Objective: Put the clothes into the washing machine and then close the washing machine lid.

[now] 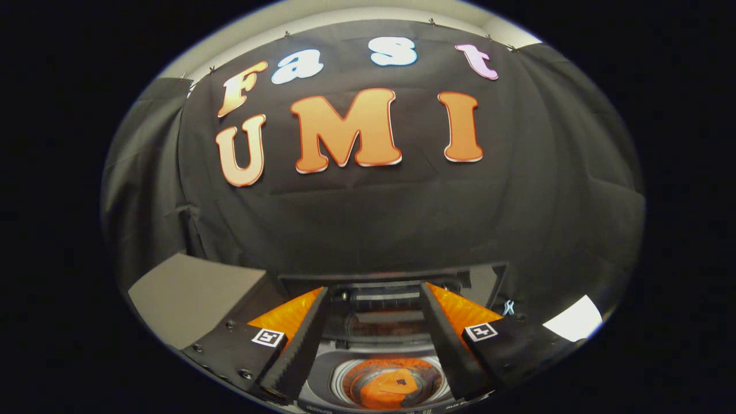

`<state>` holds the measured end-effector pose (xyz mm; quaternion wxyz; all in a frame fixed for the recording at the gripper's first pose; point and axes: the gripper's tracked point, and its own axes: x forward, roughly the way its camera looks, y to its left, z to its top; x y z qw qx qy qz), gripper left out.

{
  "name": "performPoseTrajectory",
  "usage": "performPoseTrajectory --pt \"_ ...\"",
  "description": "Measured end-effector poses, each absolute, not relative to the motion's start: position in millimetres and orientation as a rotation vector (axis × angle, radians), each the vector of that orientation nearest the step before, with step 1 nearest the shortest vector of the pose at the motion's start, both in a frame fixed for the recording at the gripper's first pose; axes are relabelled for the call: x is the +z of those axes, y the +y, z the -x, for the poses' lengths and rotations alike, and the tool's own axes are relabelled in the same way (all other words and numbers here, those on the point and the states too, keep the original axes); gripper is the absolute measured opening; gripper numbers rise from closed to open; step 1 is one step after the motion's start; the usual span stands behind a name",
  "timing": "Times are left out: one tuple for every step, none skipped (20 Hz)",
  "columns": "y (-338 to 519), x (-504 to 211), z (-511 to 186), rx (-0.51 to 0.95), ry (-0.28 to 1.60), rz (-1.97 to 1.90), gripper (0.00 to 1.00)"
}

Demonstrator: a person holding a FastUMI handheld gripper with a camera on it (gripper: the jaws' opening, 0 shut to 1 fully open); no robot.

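A top-loading washing machine [322, 382] sits below my gripper [376, 290], its round drum showing between the two fingers. An orange garment [391, 390] lies inside the drum. The machine's dark lid [376, 313] stands raised behind the drum, just beyond the fingertips. My fingers [305, 339] are spread wide apart with nothing between them; their ridged black pads flank the drum opening from above.
A grey flat panel [190, 296] lies to the left of the machine. A white patch [575, 319] and a small light-blue clip [508, 307] sit to the right. The black cloth wall rises directly behind the machine.
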<state>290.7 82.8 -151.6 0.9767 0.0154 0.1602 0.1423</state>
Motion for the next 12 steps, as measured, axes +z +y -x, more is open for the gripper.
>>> performPoseTrajectory --pt "83.1 -142.0 -306.0 0.28 0.311 -0.048 0.98" --pt "83.4 -138.3 -319.9 0.272 0.311 -0.064 0.98" --pt "84.4 -139.0 -335.3 0.269 0.316 -0.078 0.98" --pt "84.5 -145.8 -351.5 0.261 0.329 -0.083 0.98" --pt "83.4 -151.9 -364.2 0.251 0.339 -0.086 0.98" --pt "84.0 -156.2 -374.9 0.246 0.35 -0.082 0.98" --pt "84.8 -163.5 -385.2 0.238 0.367 -0.075 0.98" --pt "86.2 -173.1 -393.6 0.235 0.383 -0.07 0.98" --pt "88.4 -181.1 -400.7 0.234 0.401 -0.068 0.98" --pt "91.5 -186.9 -407.4 0.233 0.412 -0.066 0.98" --pt "93.0 -192.8 -414.8 0.226 0.421 -0.062 0.98" --pt "94.1 -197.0 -421.5 0.218 0.424 -0.058 0.98"
